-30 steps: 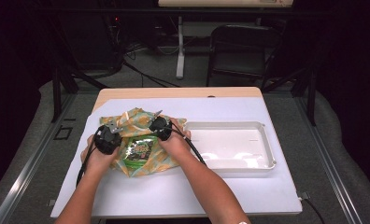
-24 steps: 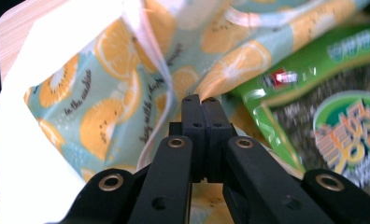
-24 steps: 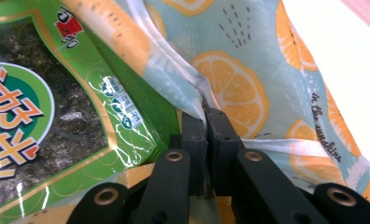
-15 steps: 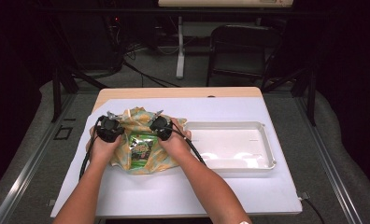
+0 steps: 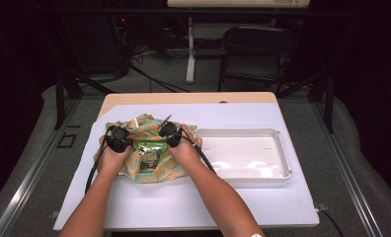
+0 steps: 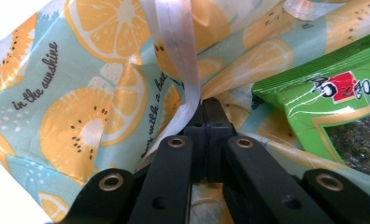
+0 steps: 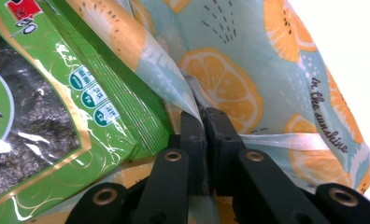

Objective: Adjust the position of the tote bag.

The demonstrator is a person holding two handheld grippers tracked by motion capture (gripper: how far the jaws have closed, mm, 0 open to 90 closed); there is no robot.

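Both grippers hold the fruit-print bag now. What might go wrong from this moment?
1. Each gripper, left gripper and right gripper, pinches only a thin edge of the bag; the glossy film may slip out.
2. The green snack packet lies at the open mouth and might slide out if the bag tilts.

Glossy printed plastic bag, shiny green foil packet, matt black plastic jaws, smooth white plastic tray, wooden counter
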